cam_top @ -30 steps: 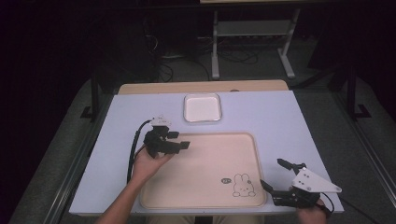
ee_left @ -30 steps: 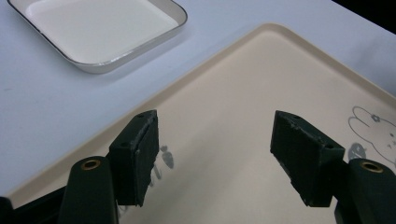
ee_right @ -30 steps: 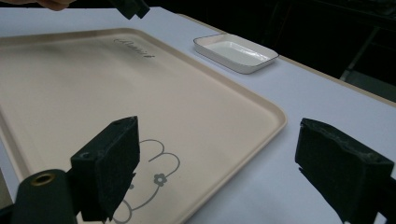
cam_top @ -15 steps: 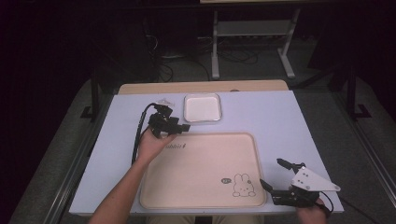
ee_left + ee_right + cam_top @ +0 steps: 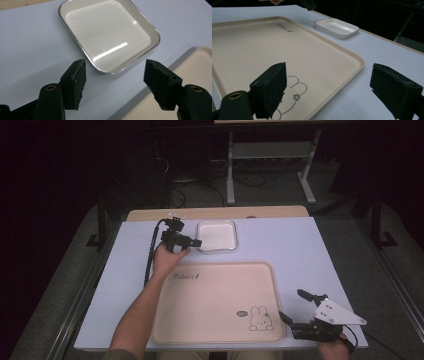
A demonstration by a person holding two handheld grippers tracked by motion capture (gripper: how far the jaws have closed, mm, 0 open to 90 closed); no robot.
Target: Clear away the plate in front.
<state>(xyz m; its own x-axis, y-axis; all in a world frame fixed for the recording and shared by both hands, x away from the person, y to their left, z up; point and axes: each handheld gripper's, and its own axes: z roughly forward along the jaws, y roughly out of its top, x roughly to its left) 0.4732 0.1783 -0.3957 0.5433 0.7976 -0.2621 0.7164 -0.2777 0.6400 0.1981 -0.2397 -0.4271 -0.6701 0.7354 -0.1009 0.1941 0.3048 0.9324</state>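
Note:
A small white square dish point(image 5: 216, 235) with a metal rim sits at the far middle of the table. My left gripper point(image 5: 194, 243) is just left of it, pointing at its near left corner. In the left gripper view the jaws point(image 5: 116, 68) stand open, with the corner of the dish point(image 5: 110, 32) just ahead between them and untouched. A large beige tray point(image 5: 215, 295) with a rabbit drawing lies in front. My right gripper point(image 5: 291, 304) rests open at the tray's near right corner. In the right gripper view its jaws point(image 5: 328, 80) straddle the edge of the tray point(image 5: 262, 50).
The pale table point(image 5: 300, 250) has a wooden strip point(image 5: 215, 213) along its far edge. A metal stand point(image 5: 270, 155) and cables lie on the dark floor behind. The left gripper's cable point(image 5: 150, 255) trails along the forearm.
The left hand has moved away from the tray's far left corner, up and to the right, to the white dish. The right gripper has stayed put.

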